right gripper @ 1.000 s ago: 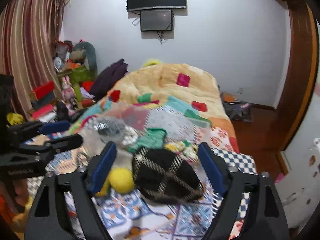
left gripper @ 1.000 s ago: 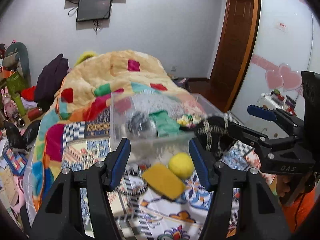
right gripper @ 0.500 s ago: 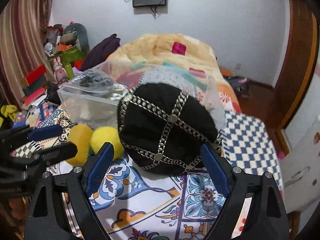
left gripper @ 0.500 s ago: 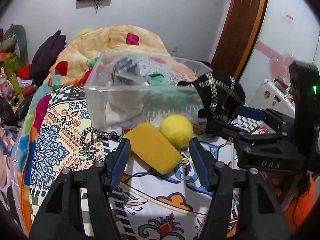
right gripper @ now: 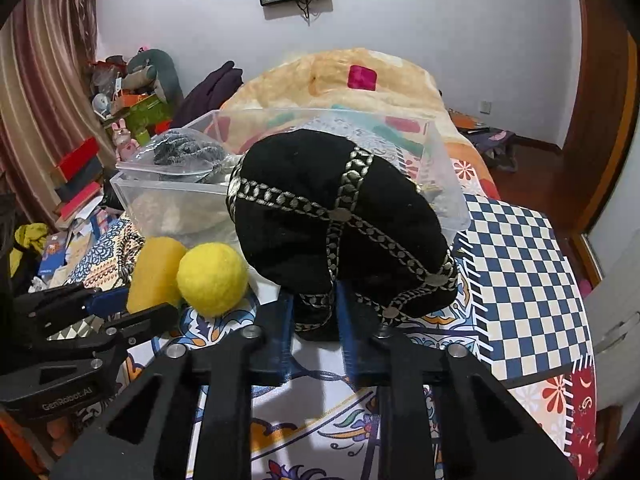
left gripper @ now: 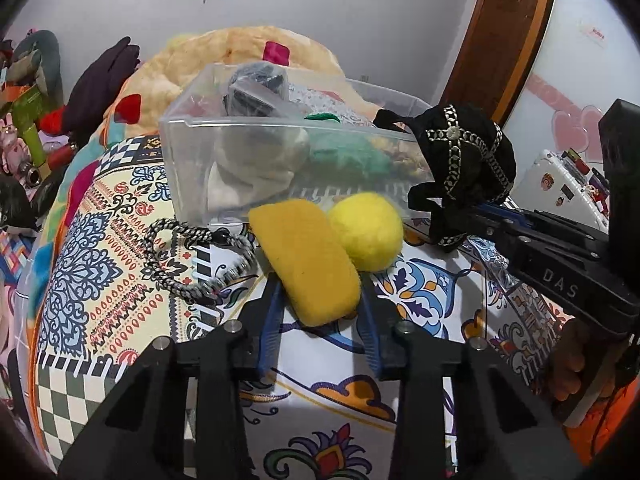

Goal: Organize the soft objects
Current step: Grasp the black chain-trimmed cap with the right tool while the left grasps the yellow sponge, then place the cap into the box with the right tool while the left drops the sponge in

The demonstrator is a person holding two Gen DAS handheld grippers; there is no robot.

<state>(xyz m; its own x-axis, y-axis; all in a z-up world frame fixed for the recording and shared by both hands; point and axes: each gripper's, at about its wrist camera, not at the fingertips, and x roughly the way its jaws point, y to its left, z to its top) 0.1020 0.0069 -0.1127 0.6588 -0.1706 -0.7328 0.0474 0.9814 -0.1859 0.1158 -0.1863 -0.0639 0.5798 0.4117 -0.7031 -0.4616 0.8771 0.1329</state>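
My left gripper (left gripper: 320,312) is shut on the near end of a yellow sponge (left gripper: 308,260) lying on the patterned bedspread. A yellow felt ball (left gripper: 370,234) sits just right of the sponge. My right gripper (right gripper: 314,332) is shut on the rim of a black cap with silver braid (right gripper: 340,220), held in front of the clear plastic box (left gripper: 192,152). The cap also shows at the right of the left wrist view (left gripper: 468,156). The box holds a beige cloth (left gripper: 256,168), a green cloth (left gripper: 348,156) and a bagged dark item (left gripper: 256,88).
A black-and-white braided cord (left gripper: 188,256) lies left of the sponge. A bunched quilt (left gripper: 224,56) rises behind the box. Clutter and toys (right gripper: 132,100) stand at the far left. A wooden door (left gripper: 508,32) and white cabinet (left gripper: 568,184) are at the right.
Both grippers have moved forward and closed: the left onto the sponge, the right onto the cap's rim. The box, ball and sponge now appear closer.
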